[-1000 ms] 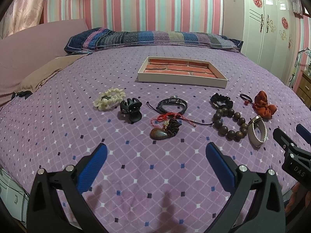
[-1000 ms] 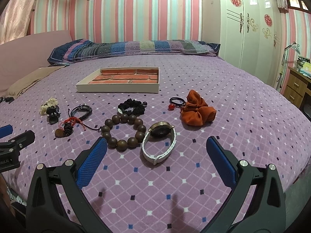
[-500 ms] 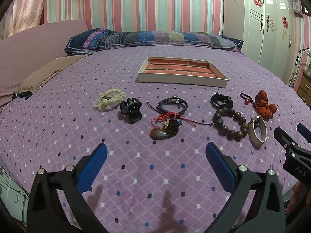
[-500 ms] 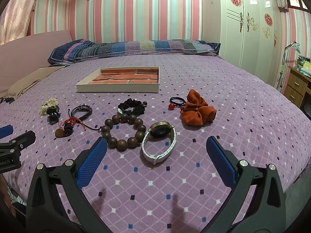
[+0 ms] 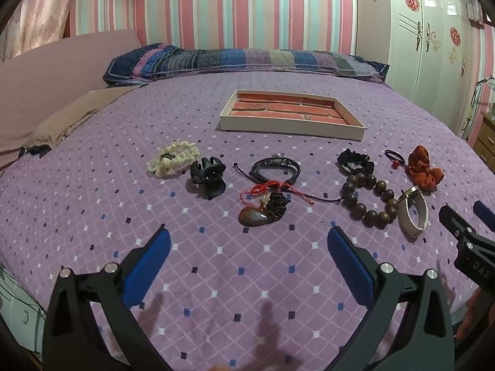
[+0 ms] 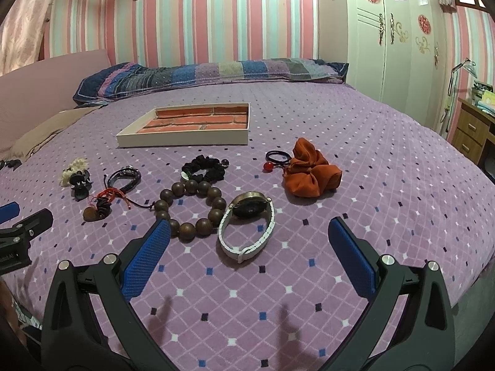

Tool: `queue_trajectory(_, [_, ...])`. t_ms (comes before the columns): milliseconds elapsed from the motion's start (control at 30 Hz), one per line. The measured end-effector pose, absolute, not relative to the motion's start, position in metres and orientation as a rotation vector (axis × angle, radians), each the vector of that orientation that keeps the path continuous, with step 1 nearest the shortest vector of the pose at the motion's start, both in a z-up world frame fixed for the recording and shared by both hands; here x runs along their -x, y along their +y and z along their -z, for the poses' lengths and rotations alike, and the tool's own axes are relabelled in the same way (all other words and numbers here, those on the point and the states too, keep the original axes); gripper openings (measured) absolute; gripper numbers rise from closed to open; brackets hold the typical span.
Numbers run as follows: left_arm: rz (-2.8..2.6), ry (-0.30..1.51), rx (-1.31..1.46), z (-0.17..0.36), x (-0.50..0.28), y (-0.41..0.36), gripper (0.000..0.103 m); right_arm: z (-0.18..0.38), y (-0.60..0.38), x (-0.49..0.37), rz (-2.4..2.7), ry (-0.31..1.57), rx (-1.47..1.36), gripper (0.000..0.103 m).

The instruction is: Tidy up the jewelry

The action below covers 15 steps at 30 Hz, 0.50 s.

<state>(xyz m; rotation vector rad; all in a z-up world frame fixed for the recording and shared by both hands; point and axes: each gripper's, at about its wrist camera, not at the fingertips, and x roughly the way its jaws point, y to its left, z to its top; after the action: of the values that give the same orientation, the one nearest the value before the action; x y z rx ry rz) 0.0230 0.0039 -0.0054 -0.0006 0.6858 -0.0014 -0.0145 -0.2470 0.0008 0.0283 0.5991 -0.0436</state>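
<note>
Left gripper (image 5: 249, 244) and right gripper (image 6: 249, 242) above purple bed (image 6: 386, 185), fingers wide apart, holding nothing, jewelry row including wooden bead bracelet (image 6: 191, 210) and watch (image 6: 247, 228) before empty tray (image 5: 290, 119).

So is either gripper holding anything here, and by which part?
Nothing is held. The left gripper and right gripper are both open above the bedspread, and the watch and beads lie untouched.
</note>
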Motion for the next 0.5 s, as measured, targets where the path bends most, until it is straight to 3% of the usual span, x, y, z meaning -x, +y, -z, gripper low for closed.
queue_trajectory(500, [0.079, 0.714, 0.058, 0.013, -0.059, 0.001, 0.099, 0.019, -0.272, -0.019, 0.136, 0.672, -0.022, 0.099])
